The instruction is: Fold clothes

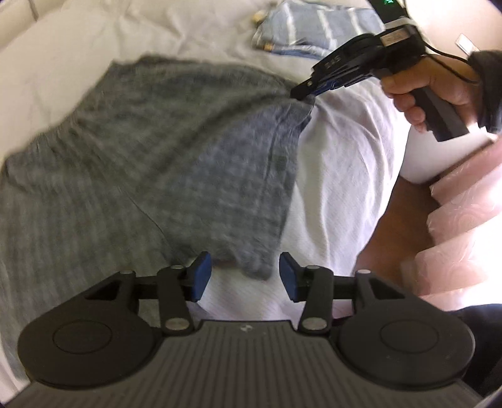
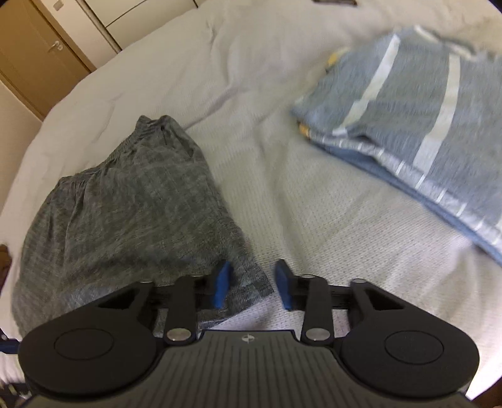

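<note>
Grey checked shorts lie on the white bed sheet; they also show in the right wrist view, partly folded. My left gripper is open, with a hem corner of the shorts lying between its blue pads. In the left wrist view my right gripper sits at the far corner of the shorts and looks pinched on the cloth. In its own view the right gripper stands open, with the corner of the shorts between its pads.
A folded blue and white striped garment lies on the bed to the right, also in the left wrist view. The bed edge and pink patterned fabric are at right. Wooden wardrobe doors stand beyond the bed.
</note>
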The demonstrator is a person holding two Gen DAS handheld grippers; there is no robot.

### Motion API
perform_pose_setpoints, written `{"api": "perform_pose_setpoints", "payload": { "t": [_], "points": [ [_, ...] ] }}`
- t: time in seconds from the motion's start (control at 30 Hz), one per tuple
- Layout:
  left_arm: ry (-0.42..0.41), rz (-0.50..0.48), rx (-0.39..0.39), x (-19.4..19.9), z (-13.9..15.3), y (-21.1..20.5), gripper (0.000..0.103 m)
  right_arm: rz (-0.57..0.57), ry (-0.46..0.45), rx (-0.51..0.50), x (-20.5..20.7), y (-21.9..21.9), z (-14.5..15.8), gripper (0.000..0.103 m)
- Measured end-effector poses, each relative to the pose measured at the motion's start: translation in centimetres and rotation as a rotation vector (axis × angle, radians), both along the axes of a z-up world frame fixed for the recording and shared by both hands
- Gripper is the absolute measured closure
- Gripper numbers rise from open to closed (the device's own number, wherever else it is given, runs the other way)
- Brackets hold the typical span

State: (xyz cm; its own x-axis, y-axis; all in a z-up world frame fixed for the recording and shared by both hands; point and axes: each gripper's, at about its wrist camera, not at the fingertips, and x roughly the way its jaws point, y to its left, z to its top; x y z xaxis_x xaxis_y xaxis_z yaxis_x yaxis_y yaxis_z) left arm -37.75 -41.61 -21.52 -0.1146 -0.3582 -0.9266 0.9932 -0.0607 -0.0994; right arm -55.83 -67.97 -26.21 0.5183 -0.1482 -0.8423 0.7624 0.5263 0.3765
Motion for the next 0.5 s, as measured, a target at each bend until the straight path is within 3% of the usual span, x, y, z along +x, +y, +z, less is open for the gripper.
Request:
{"api": "perform_pose_setpoints", "payload": {
  "t": [0.03,0.1,0.27,0.4,0.43,0.5],
  "points": [
    [0.028,0.028,0.016,0.1,-0.3,0.0,0.061,-0.002,-0.013,0.031,-0.2,-0.2,-0.2,0.089],
    [0.038,0.065,0.023,0.1,-0.4,-0.2,0.061,0.010,-0.009,0.043,-0.6,-0.8,0.1,0.097],
    [0.144,0.182,0.098,1.4,-1.8,-0.9,0.061,0.069,0.029,-0.080,-1.1,-1.4,2.9,0.099],
    [0.249,0.319,0.146,2.7,-3.3,-1.0,0.060,0.133,0.079,-0.144,0.2,-0.6,3.0,0.098],
    [0.282,0.354,0.148,2.9,-3.6,-0.9,0.065,0.142,0.087,-0.151,0.4,-0.4,2.9,0.098],
    [0.341,0.400,0.149,3.3,-4.3,-0.8,0.089,0.146,0.092,-0.150,0.4,0.0,2.7,0.096]
  ]
}}
